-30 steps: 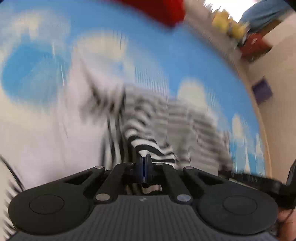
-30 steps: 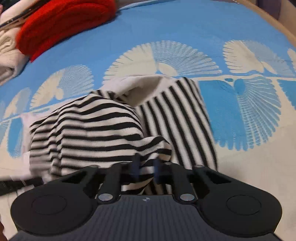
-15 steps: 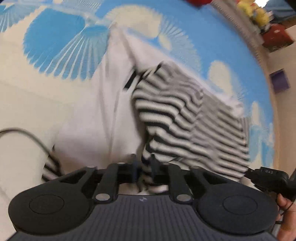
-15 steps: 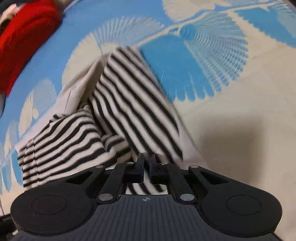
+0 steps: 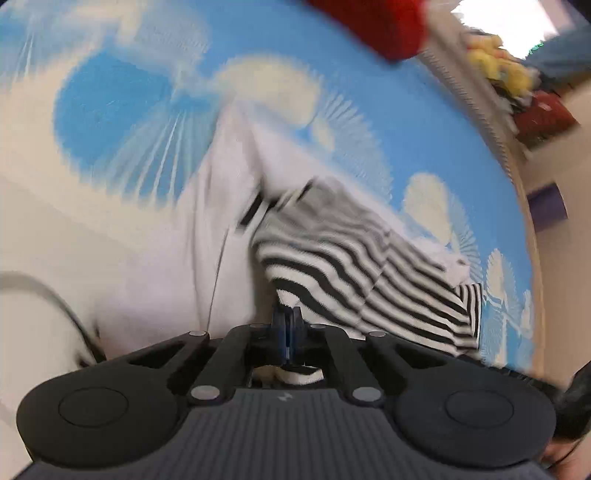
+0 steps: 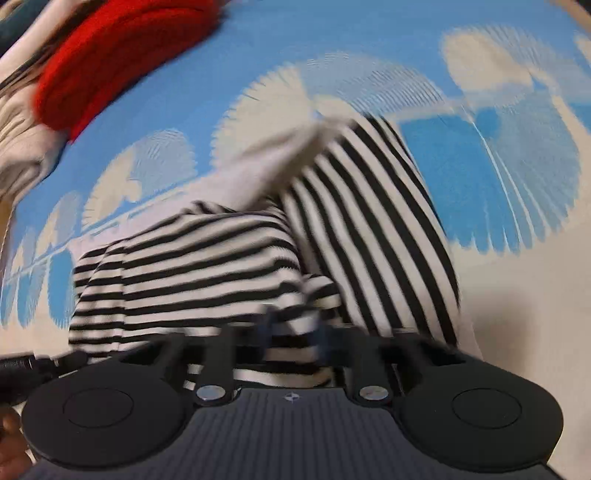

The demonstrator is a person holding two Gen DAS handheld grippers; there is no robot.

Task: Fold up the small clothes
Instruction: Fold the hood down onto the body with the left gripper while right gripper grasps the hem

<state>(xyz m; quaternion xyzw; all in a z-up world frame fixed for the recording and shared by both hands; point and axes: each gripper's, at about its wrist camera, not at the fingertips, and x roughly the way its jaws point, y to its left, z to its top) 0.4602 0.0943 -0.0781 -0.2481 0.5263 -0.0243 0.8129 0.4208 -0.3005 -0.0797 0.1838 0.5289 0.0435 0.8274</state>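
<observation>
A small black-and-white striped garment with a plain white part (image 5: pixel 354 258) lies bunched on a blue and cream patterned mat (image 5: pixel 110 110). My left gripper (image 5: pixel 287 325) is shut on the striped garment's near edge, with cloth pinched between the blue pads. In the right wrist view the same garment (image 6: pixel 207 266) lies folded over itself. My right gripper (image 6: pixel 295 332) has its jaws apart with striped cloth lying between them; the view is blurred by motion.
A red knitted garment (image 6: pixel 122 48) lies at the far side of the mat, also in the left wrist view (image 5: pixel 380 26). Cream clothes (image 6: pixel 18 147) sit at the far left. Toys and a red box (image 5: pixel 539 114) stand beyond the mat's edge.
The left gripper stays shut on the cloth and has swung upward. The right gripper's jaws have opened from nearly closed and it has swung back towards the red garment.
</observation>
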